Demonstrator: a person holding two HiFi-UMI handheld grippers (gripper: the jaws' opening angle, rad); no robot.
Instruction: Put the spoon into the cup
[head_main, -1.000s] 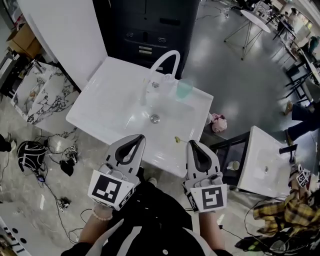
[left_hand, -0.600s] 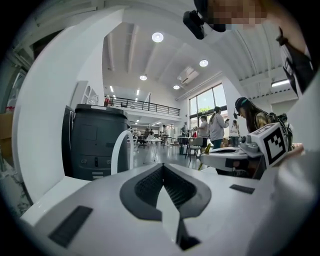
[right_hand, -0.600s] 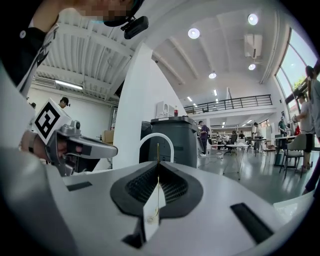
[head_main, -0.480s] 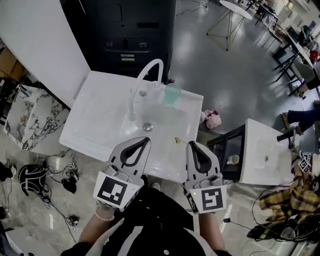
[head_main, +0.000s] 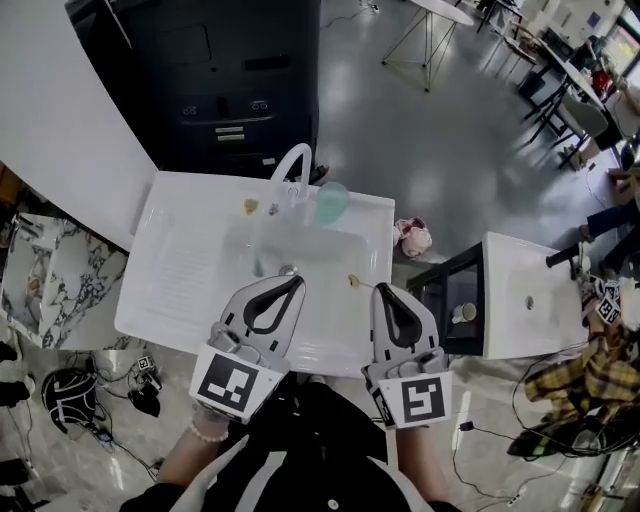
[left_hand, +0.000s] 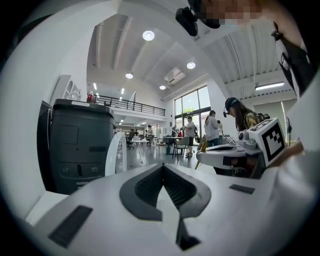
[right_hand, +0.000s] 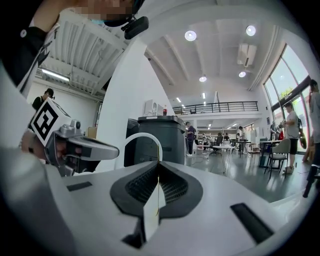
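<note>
1. A white sink (head_main: 180, 262) is seen from above, with a white arched faucet (head_main: 291, 163) at 12 o'clock of its basin.
2. The translucent teal cup (head_main: 331, 201) is stood upright on the back rim at 1 o'clock of the basin, just beside the faucet.
3. A yellowish piece (head_main: 353, 281) is seen on the rim at 4 o'clock of the basin, well apart from the cup. It is too small to be told for certain as the spoon.
4. A second yellow bit (head_main: 250, 205) is seen at 11 o'clock, near the faucet's foot.
5. The left gripper (head_main: 292, 281) is held at 6 o'clock over the front rim. Its jaws are pressed together with nothing between them.
6. The right gripper (head_main: 383, 288) is held at 5 o'clock. Its jaws are likewise closed and empty, with the tips near the yellowish piece but apart from it.
</note>
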